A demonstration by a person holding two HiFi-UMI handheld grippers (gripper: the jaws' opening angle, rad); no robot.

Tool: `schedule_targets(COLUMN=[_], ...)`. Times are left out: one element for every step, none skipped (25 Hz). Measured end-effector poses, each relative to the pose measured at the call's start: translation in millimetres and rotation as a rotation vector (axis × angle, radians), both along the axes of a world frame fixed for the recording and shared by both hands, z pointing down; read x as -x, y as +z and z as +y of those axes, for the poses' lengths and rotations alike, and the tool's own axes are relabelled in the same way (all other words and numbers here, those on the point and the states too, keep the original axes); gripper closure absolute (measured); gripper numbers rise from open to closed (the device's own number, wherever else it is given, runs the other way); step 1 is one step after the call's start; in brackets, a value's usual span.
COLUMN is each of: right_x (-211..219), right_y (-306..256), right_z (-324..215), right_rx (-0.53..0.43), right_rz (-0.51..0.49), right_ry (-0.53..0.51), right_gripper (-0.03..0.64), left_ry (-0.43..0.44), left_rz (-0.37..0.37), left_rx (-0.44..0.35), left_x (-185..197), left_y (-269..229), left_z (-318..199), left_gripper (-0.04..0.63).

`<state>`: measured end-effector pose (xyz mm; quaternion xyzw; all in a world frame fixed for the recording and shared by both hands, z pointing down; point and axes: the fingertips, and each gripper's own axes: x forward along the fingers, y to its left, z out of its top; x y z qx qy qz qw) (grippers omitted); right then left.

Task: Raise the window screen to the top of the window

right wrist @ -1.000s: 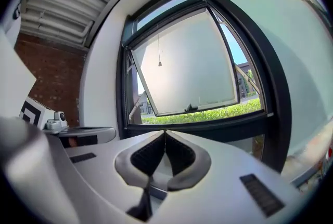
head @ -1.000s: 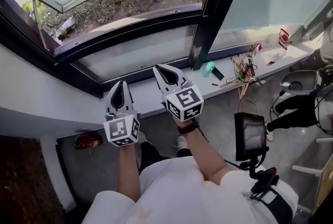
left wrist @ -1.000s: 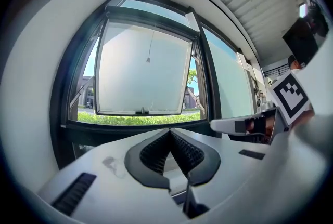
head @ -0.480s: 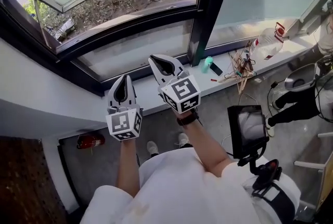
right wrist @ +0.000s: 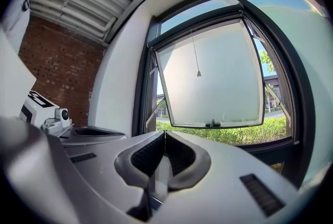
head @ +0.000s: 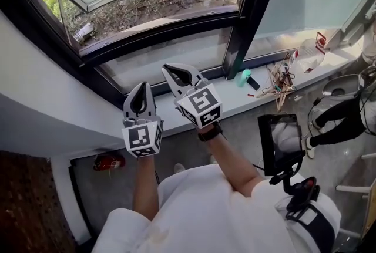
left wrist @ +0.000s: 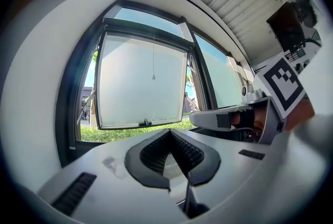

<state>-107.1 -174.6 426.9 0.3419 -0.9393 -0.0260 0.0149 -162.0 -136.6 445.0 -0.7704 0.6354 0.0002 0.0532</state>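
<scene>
Over the sill's (head: 235, 100) near edge, head view: two grippers, left gripper (head: 141, 85) and right gripper (head: 165, 67), both claws pressed together on nothing, and one bottle (head: 306, 57) toward the sill's right end. Left gripper view, then right: one sash (left wrist: 138, 85) swung out and one pull cord (left wrist: 153, 62) dangling from the top edge of the window frame (left wrist: 70, 108); no mesh crosses the opening, so the window screen, itself unseen, looks rolled up top. My call: if travel remains, pinch the cord's knob squarely and guide it straight, no snapping.
</scene>
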Motion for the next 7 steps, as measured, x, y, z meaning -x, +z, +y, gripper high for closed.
schedule_targets(right_x=[8.1, 16.4, 24.9, 33.4, 41.9, 50.3, 58.6], right_y=[0.0, -0.4, -1.5, -3.0, -4.6, -5.9, -7.2], right_z=[3.2, 6.6, 9.8, 12.8, 15.5, 18.1, 20.6], right_rx=[-0.002, -0.005, -0.01, -0.015, -0.02, -0.024, -0.029], right_rz=[0.005, 0.009, 0.013, 0.014, 0.016, 0.017, 0.019], right_ry=[-0.004, -0.008, -0.013, -0.017, -0.021, -0.023, -0.026], right_gripper=[0.611, 0.611, 0.611, 0.611, 0.611, 0.611, 0.611], left_ry=[-0.003, -0.006, -0.01, -0.014, -0.018, -0.021, -0.024], left_rz=[0.002, 0.004, 0.007, 0.01, 0.012, 0.015, 0.017], left_rx=[-0.001, -0.002, -0.003, -0.005, -0.007, -0.01, -0.013], left_x=[7.9, 16.0, 24.3, 32.6, 40.8, 48.7, 56.5], left_y=[0.1, 0.2, 0.1, -0.2, -0.6, -1.0, -1.5], left_z=[2.7, 5.5, 8.0, 10.4, 12.7, 15.1, 17.5], left_gripper=[0.595, 0.595, 0.595, 0.595, 0.595, 0.595, 0.595])
